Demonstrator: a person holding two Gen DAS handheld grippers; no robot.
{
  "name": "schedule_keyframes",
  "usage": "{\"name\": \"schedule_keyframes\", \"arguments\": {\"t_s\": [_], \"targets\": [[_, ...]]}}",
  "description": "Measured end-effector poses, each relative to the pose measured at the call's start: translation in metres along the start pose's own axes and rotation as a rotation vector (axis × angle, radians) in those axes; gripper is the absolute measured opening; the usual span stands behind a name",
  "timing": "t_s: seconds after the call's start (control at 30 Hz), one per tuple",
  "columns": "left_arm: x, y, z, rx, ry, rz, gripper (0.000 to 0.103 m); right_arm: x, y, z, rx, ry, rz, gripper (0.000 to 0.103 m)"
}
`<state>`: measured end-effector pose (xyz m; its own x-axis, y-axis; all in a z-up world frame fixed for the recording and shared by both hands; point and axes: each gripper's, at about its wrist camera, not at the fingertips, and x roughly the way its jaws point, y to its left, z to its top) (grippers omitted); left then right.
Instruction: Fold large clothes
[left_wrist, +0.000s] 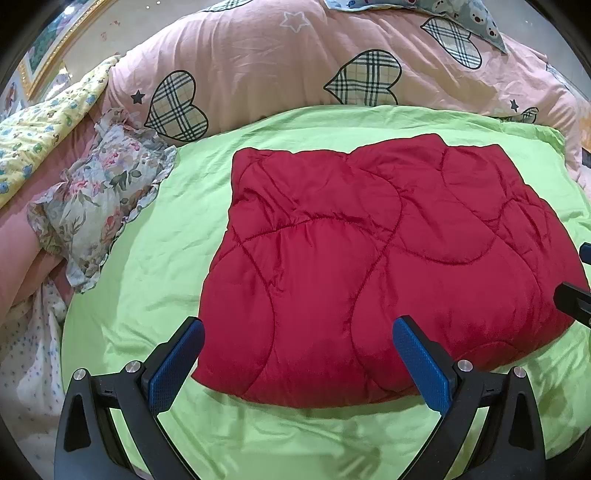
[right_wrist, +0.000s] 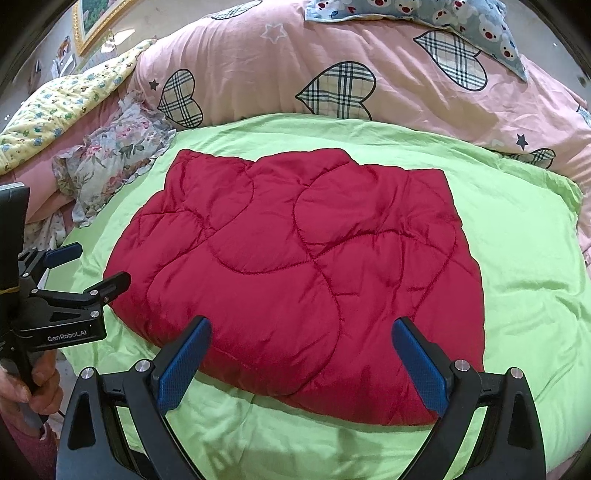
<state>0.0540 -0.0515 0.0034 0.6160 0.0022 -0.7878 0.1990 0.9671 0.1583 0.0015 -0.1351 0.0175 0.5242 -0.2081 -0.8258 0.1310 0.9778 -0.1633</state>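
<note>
The red quilted garment (left_wrist: 373, 266) lies folded into a thick, roughly rectangular pad at the middle of the green sheet (left_wrist: 177, 229), which serves as landmark for everything else. Curved stitch lines cross its top face; its edges sit inside the sheet on all sides, with green showing all round.

Left gripper (left_wrist: 299, 365): fingers spread wide, blue pads facing each other, nothing between them. It hovers over the near edge of the garment, at the near side of the sheet. In the right wrist view the same gripper (right_wrist: 94, 266) appears at the sheet's left edge, jaws apart, held by a hand (right_wrist: 35, 384) (only part of the hand shows).

Right gripper (right_wrist: 301, 362): fingers likewise spread, empty, over the garment's near edge. Whether either gripper's pads touch the fabric, I cannot tell. Its fingertips show at the right edge of the left wrist view (left_wrist: 581, 280).

Beyond the far side of the sheet lies a pink duvet (left_wrist: 280, 62) with plaid hearts. A bear-print pillow (right_wrist: 439, 14) rests on top of it. Off the sheet's far-left corner sits a floral ruffled pillow (left_wrist: 99, 195), touching the sheet's edge, with a yellow print quilt (left_wrist: 40, 129) further left.
</note>
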Motion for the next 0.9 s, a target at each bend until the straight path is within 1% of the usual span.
{"name": "schedule_keyframes", "arguments": {"t_s": [0.2, 0.9], "targets": [[0.0046, 0.0022, 0.0031, -0.008, 0.001, -0.008, 0.102, 0.0040, -0.0036, 0.0027, 0.011, 0.003, 0.001, 0.099], [0.0072, 0.0012, 0.0062, -0.004, -0.003, 0.002, 0.102, 0.0039, -0.0093, 0.0048, 0.022, -0.003, -0.003, 0.099]]}}
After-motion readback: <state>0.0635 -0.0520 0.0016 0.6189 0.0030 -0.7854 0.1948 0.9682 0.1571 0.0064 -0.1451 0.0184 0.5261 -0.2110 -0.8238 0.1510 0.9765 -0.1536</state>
